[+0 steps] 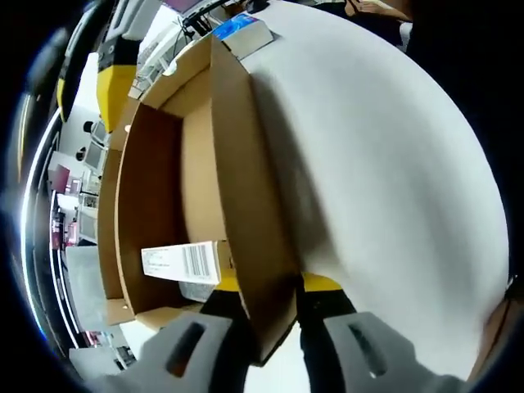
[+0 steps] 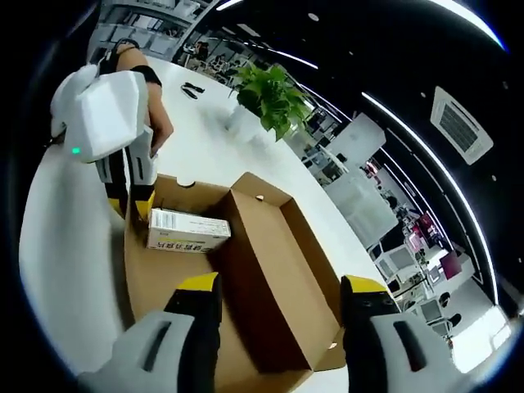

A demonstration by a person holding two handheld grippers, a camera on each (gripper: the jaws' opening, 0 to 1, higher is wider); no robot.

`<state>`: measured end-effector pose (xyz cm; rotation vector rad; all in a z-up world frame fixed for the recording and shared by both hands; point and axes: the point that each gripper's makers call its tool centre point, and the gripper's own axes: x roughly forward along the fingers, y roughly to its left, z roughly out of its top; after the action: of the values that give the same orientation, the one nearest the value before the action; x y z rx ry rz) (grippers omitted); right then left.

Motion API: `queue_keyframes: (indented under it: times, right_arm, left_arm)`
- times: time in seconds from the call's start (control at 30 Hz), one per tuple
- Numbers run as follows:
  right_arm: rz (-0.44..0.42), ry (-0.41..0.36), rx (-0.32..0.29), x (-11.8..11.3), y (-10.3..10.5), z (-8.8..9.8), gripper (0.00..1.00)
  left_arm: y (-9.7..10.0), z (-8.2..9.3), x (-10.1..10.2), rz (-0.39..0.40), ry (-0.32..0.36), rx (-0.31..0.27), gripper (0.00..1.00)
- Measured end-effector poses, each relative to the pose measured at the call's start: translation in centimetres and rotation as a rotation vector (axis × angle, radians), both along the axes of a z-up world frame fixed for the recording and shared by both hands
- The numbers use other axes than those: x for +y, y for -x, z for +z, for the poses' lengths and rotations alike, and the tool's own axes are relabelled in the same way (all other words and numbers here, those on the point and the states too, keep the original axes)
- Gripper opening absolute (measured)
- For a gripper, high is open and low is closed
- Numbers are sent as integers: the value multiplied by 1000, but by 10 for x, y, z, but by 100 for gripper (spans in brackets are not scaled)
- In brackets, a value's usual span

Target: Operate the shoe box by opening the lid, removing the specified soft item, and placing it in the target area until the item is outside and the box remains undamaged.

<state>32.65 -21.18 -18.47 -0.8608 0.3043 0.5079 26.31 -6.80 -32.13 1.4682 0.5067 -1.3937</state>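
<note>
The brown cardboard shoe box [image 1: 201, 164] stands open on the white table [image 1: 385, 180]. A small white carton with a barcode [image 1: 182, 262] lies inside it. My left gripper [image 1: 274, 288] is shut on the box's upright side panel [image 1: 246, 188], with one jaw on each face of it. In the right gripper view the left gripper [image 2: 135, 201] pinches the far left edge of the box [image 2: 278, 246], next to the carton [image 2: 187, 232]. My right gripper [image 2: 282, 288] hangs open above the box's inside and holds nothing.
A potted green plant [image 2: 266, 94] and a small black object [image 2: 192, 88] stand on the table [image 2: 65, 246] beyond the box. A blue and white box [image 1: 243, 31] lies past the shoe box's far end. A person's hand [image 2: 157, 123] holds the left gripper.
</note>
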Motion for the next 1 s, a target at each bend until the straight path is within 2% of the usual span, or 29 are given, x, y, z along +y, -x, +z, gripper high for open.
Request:
queue_keyframes:
  times: [0.1,0.43,0.6,0.77,1.0]
  right_arm:
    - [-18,6,12,4,0,-4,59]
    - [-50,41,56,22,-8,-17,60]
    - [-87,46,46,21,-13,-13,60]
    - [-147,-27,24,16,-18,-4,61]
    - [-145,-26,16,24,-15,1,61]
  left_arm:
    - [1,0,0,-21,-2,2,17]
    - [5,5,-3,-59,77,63,15]
    - [7,5,-4,-65,82,67,14]
    - [8,5,-4,-65,87,74,14]
    - [9,5,-4,-65,86,73,14]
